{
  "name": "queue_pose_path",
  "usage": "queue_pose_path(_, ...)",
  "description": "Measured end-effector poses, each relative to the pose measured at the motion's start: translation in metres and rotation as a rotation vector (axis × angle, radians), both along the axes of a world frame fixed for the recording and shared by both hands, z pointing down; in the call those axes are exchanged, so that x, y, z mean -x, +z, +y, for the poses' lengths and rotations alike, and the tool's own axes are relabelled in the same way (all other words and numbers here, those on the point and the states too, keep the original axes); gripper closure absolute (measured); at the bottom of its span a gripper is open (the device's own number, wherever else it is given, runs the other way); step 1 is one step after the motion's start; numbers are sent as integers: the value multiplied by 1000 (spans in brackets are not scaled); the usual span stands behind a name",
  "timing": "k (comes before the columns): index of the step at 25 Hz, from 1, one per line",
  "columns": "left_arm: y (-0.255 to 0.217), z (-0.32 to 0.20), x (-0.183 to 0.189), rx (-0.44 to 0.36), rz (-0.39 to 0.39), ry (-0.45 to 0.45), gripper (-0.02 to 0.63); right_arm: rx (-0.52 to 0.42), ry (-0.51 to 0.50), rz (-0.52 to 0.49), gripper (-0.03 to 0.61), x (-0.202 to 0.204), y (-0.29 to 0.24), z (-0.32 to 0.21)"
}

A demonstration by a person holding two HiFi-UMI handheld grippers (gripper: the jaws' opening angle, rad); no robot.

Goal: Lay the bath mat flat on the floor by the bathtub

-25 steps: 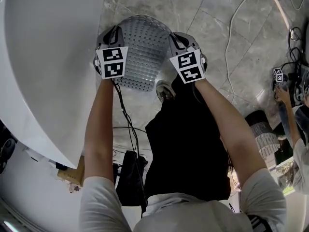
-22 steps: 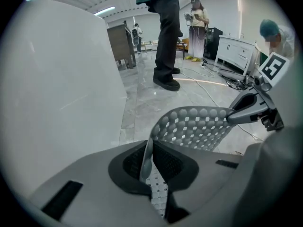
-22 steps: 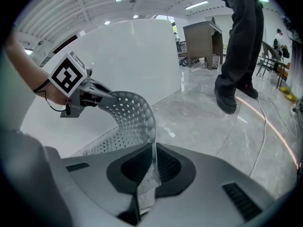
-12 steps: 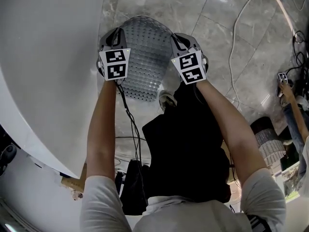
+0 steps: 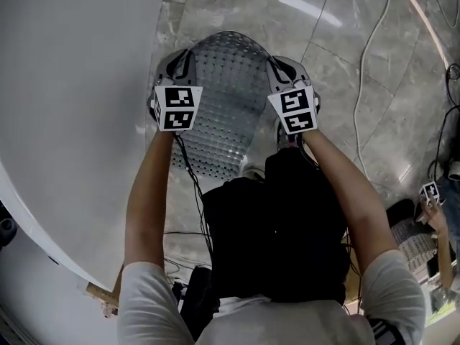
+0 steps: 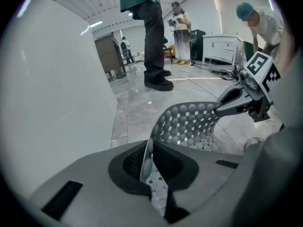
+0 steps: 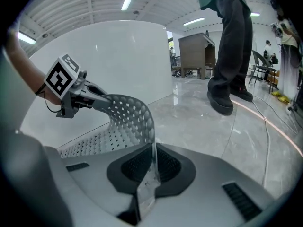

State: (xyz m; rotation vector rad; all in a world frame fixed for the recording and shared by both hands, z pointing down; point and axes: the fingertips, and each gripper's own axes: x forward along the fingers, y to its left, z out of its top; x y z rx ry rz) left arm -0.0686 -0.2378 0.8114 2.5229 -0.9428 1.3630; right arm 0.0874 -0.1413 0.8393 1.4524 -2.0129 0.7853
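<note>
Jaws of the left gripper (image 6: 149, 167) are closed on one edge of the bath mat (image 5: 226, 99), the thin sheet pinched between the dark ribbed pads. Those of the right gripper (image 7: 149, 171) clamp the opposite edge the same way.

In the head view the mat sits in the upper middle of the frame, stretched between the two grippers with a marker cube on either side of it. It is a translucent grey sheet covered in small holes. It arches upward at its far end and hangs down toward the bottom of the frame, above the grey marble floor (image 5: 345, 70). Whether its lower end touches the tiles cannot be made out.

The white bathtub (image 5: 72, 121) fills the left of that frame, and its curved wall runs just beside the mat's left edge.

A pale cable (image 5: 365, 77) snakes over the tiles at the upper right. In the left gripper view, a person in dark trousers (image 6: 154, 41) stands on the floor beyond the mat, near the top centre.
</note>
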Motion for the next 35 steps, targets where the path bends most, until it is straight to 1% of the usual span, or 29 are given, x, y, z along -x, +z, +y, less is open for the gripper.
queue_pose_path(2,9,-2,0,-23,13,16,586,-32,14,4,560,1,5,-2)
queue_pose_path(6,22,-10,3,-83,45,-3,586,-89,-10,17,560,5,11,1)
queue_pose_path(8,28,-18,4,-117,61,-2,586,-116,-3,24,560,4,15,-2)
queue_pose_path(11,42,-27,5,-115,76,5,586,-141,17,35,560,1,24,-11)
queue_pose_path(13,51,-32,3,-113,78,13,586,-159,-1,54,560,-2,30,-20)
queue_pose_path(16,63,-41,0,-147,82,18,586,-188,-58,102,560,-5,39,-29)
queue_pose_path(19,74,-40,-3,-156,97,-3,586,-185,-50,113,560,-10,49,-33)
queue_pose_path(23,76,-44,-8,-164,69,25,584,-161,-6,98,560,-15,56,-42)
queue_pose_path(27,79,-48,-12,-147,63,30,585,-140,33,91,560,-22,63,-47)
queue_pose_path(32,89,-58,-17,-162,34,24,584,-136,12,108,560,-23,69,-54)
queue_pose_path(35,93,-64,-21,-167,17,11,584,-122,27,104,560,-29,75,-60)
